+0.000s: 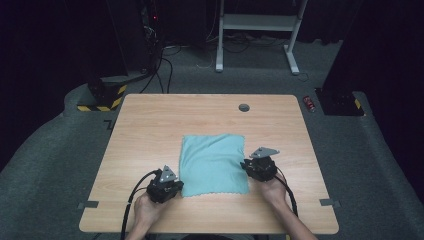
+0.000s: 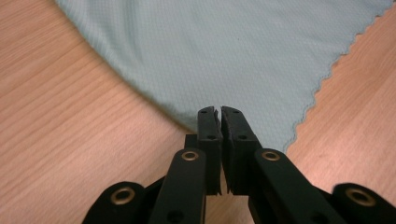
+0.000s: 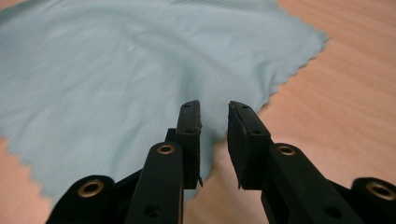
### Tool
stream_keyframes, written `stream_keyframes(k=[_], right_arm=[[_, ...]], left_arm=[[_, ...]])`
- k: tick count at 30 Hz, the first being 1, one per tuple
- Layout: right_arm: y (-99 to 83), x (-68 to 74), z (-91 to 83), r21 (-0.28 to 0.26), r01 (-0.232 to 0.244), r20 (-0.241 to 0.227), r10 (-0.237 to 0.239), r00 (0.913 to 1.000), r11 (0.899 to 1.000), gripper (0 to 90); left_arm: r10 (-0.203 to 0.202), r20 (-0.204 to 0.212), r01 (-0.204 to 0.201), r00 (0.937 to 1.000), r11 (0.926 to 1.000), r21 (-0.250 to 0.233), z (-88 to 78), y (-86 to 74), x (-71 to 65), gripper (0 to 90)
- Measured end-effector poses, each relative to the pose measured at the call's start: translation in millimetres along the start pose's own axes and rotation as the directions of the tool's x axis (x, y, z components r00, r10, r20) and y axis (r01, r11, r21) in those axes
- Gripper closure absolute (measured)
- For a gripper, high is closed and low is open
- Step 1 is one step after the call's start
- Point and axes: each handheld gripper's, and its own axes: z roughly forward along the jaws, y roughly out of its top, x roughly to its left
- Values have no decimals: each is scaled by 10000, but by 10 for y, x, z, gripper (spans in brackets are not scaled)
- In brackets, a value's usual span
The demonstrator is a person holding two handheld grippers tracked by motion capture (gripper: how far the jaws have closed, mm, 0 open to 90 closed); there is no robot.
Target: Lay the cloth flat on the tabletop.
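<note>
While you hold one gripper in each hand, there are two grippers and one cloth (image 1: pixel 214 164) on one wooden table (image 1: pixel 145 125).

Start at your left. Your left gripper (image 1: pixel 176 186) sits at the cloth's near left corner. In the left gripper view, its two black jaws are pressed almost together, with just a thin crack between them. The tip of the left gripper (image 2: pixel 219 112) lies right at the pointed corner of the cloth (image 2: pixel 224 46). You cannot tell from here if a bit of cloth is pinched in there or not. The cloth spreads out ahead of those jaws, and its wavy edge runs off to their right.

In the middle, the light blue cloth lies flat between your two grippers.

Now your right. Your right gripper (image 1: pixel 247 165) touches the cloth's right edge. In the right gripper view, the right gripper (image 3: pixel 214 109) has its jaws a little way apart, with a clear gap, and nothing is squeezed in them. The cloth (image 3: pixel 112 74) lies ahead and to the left of these jaws, and a bit of its edge sits under the left jaw.

Farther off, past both grippers, one small round grey cap (image 1: pixel 244 107) sits in the table.
</note>
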Motion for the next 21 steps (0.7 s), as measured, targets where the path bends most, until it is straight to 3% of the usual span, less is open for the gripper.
stream_keyframes(k=[5,7,11,13,16,19,21], right_arm=[[-181,104,-132,90,242,-266,-239,9994,9997,729],[-235,136,-156,251,311,-240,-305,9992,9992,719],[-331,186,-169,461,355,-287,-342,9990,9983,690],[-370,208,-168,496,367,-265,-354,9990,9981,676],[-418,228,-171,472,347,-331,-331,9989,9983,671],[-433,253,-201,377,408,-367,-394,9985,9985,672],[-436,271,-234,202,472,-443,-462,9980,9987,686]], left_arm=[[-415,31,415,9991,9990,-173,-84,-68,36,761],[-759,176,766,9970,9962,-404,-124,-65,22,681],[-698,-14,696,9976,9958,-602,-140,-17,-52,530],[-545,-65,540,9985,9967,-601,-107,8,-95,501],[-420,-328,408,9986,9985,-361,-33,23,-126,529],[-379,-531,370,9979,9992,-176,10,4,-103,630],[-623,-418,616,9972,9980,-158,21,-25,-83,720]])
